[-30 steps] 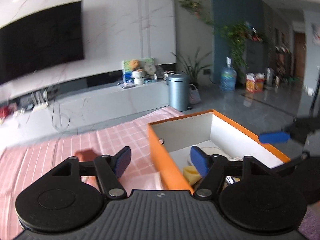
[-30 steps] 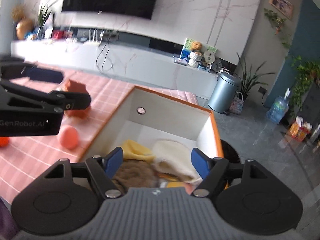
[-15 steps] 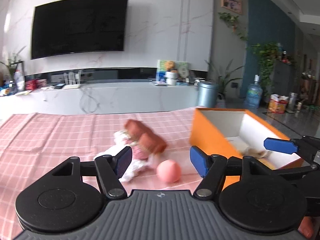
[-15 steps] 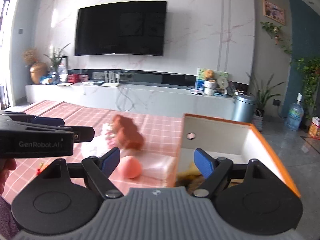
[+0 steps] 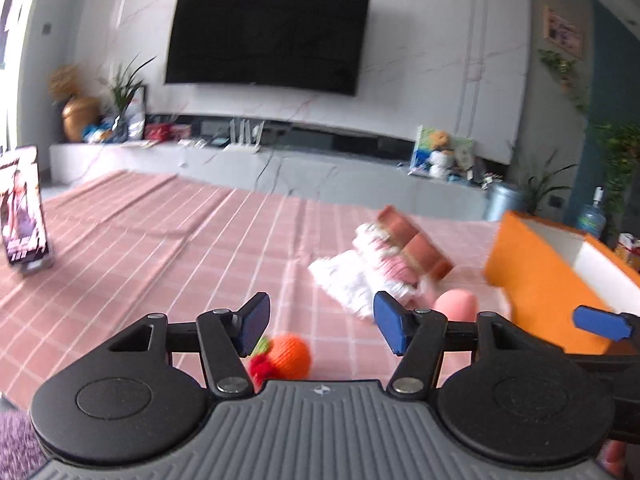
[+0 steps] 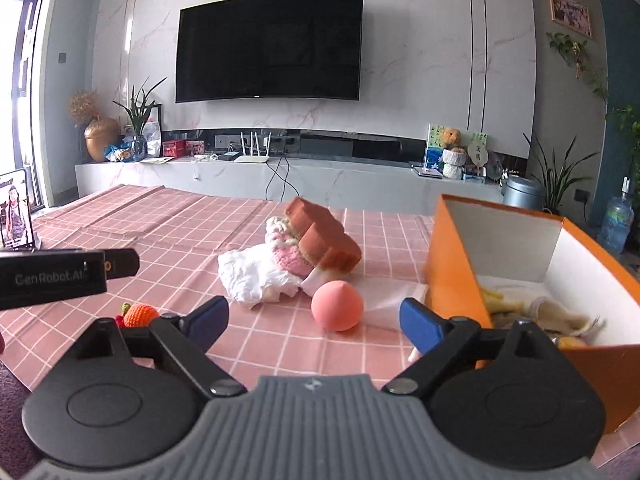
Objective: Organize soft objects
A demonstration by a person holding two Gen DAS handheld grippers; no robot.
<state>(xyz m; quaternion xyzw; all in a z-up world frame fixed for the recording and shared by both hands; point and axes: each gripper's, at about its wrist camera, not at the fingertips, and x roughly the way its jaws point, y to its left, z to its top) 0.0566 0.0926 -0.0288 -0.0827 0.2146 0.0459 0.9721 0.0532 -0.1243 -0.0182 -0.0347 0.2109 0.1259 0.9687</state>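
Note:
My left gripper [image 5: 320,328] is open and empty, low over the pink checked cloth, with a knitted orange and red toy [image 5: 290,356] just below its jaws. My right gripper [image 6: 314,322] is open and empty, facing a pink ball [image 6: 337,311]. Behind the ball lie a white cloth [image 6: 248,276], a pink knit piece [image 6: 290,258] and a brown sponge block [image 6: 324,238]. The orange box [image 6: 452,264] on the right holds several soft items [image 6: 536,312]. The knitted toy [image 6: 138,314] also shows at the right view's left, and the box [image 5: 540,280] at the left view's right.
A phone on a stand [image 6: 16,212] is at the table's left edge. The left gripper's body [image 6: 52,276] crosses the right view's left side. A TV wall and a low console [image 6: 280,176] stand beyond the table. A grey bin [image 6: 520,192] is on the floor behind the box.
Both grippers have swung left, away from the box and toward the items on the cloth. The left gripper has gone furthest and now has the knitted toy under its jaws.

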